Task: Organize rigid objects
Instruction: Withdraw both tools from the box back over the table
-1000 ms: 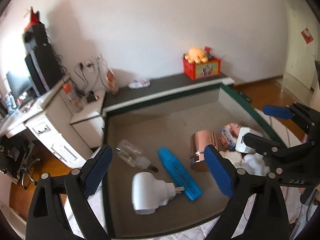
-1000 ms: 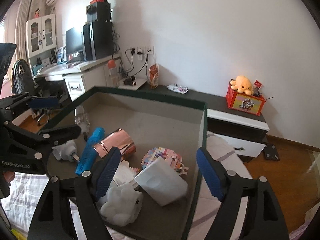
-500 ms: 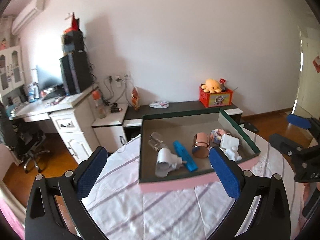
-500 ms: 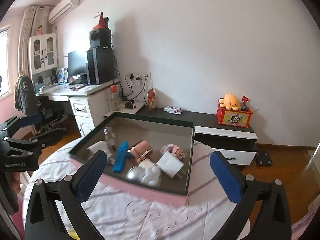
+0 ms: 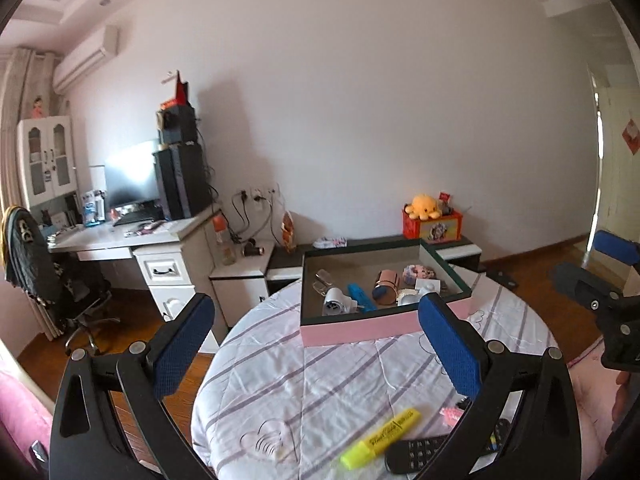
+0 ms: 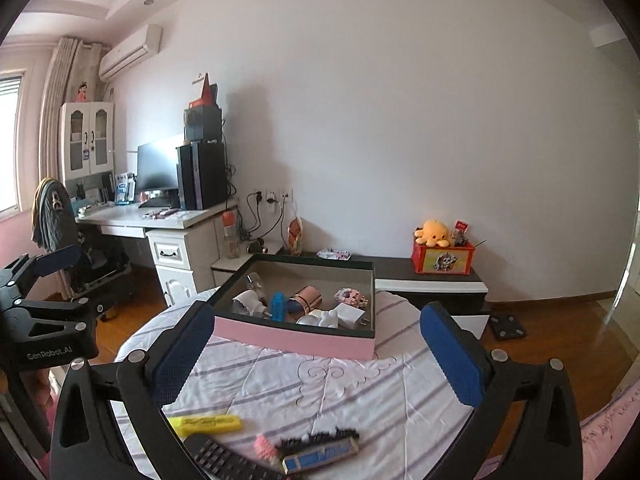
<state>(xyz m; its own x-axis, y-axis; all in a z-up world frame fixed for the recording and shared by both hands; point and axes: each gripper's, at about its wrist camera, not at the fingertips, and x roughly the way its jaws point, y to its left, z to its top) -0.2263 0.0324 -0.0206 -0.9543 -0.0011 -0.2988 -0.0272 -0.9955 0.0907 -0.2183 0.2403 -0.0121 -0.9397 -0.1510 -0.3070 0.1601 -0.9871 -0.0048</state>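
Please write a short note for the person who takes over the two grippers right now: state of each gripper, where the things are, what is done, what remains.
Left gripper: open, empty. Right gripper: open, empty.
Box: on the bed, holding blue marker, copper cup, white plug and other small items.
Left outside, near the grippers: yellow highlighter, remote, pink clip, blue-backed brush.

Right wrist view: "GenRobot.AI" in pale letters on the black body of the left hand-held gripper [image 6: 52,354]. Yellow highlighter [image 5: 382,438] carries dark print along its barrel, too small to read. Picture label on red box [image 6: 444,260], no legible words.
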